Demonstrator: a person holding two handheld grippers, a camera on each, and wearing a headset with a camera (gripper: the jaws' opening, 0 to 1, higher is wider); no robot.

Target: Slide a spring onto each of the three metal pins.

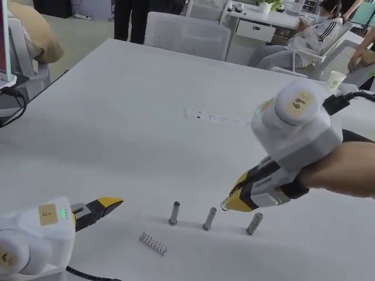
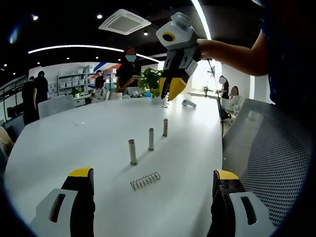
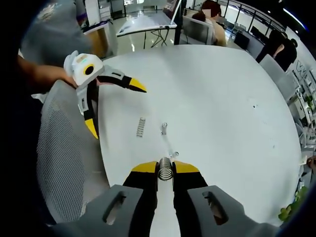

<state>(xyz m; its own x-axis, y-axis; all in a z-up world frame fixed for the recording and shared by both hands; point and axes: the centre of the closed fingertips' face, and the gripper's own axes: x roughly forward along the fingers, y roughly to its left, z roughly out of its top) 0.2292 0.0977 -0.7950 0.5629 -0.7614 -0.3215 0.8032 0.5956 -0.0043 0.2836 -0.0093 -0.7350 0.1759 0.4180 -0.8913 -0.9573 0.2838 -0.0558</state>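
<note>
Seemingly, sticker [image 1: 299, 103] "67" tops right claw [image 1: 233, 201] clamping spring [image 3: 166, 169].

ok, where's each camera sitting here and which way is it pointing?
Head view: on the person's head, facing forward and down at the table; shows left gripper, right gripper, a forearm.
Left gripper view: low over the table, facing along its open jaws toward the pins; right gripper and forearm above.
Right gripper view: high, facing down past the spring it grips onto the pins; left gripper upper left.
Shared: both gripper views show the other gripper and the loose spring.
</note>
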